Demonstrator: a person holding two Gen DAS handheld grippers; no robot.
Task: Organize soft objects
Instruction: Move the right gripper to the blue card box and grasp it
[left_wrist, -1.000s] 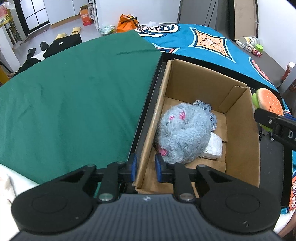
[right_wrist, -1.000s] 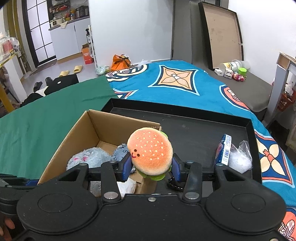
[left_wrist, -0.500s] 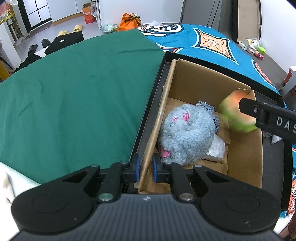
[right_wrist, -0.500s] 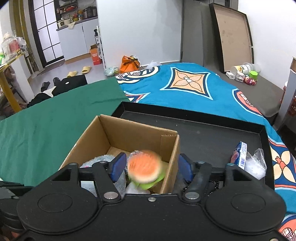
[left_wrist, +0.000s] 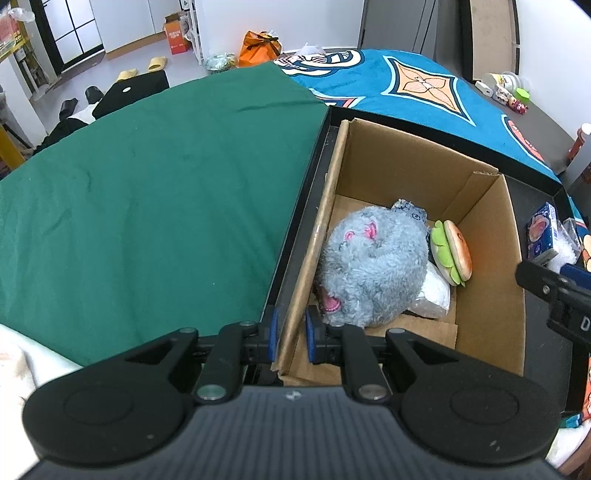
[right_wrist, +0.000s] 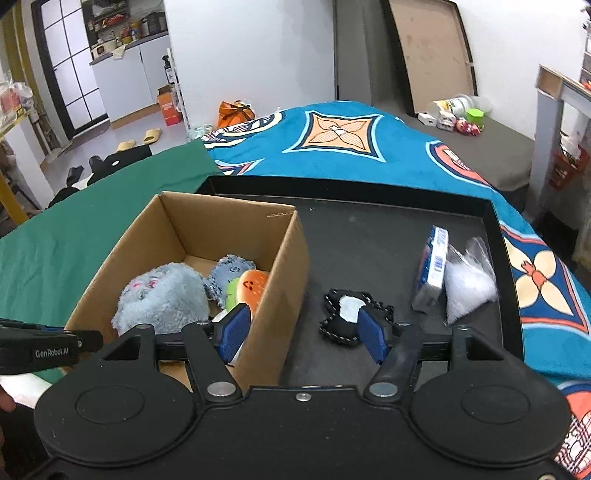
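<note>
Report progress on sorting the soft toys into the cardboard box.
Done: the grey plush and burger plush lie in the cardboard box. In hand: the left tool pinches the box wall; the right tool is open, empty. Left: the black-and-white soft piece on the black tray.

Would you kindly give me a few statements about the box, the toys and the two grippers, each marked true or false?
1. The burger toy lies inside the cardboard box. True.
2. The left gripper grips the box's wall. True.
3. The right gripper holds the burger toy. False: its fingers are apart with no toy between them.
4. The black-and-white toy is in the box. False: it lies on the black tray beside it.
5. The grey plush sits on the green cloth. False: it is in the box.
</note>
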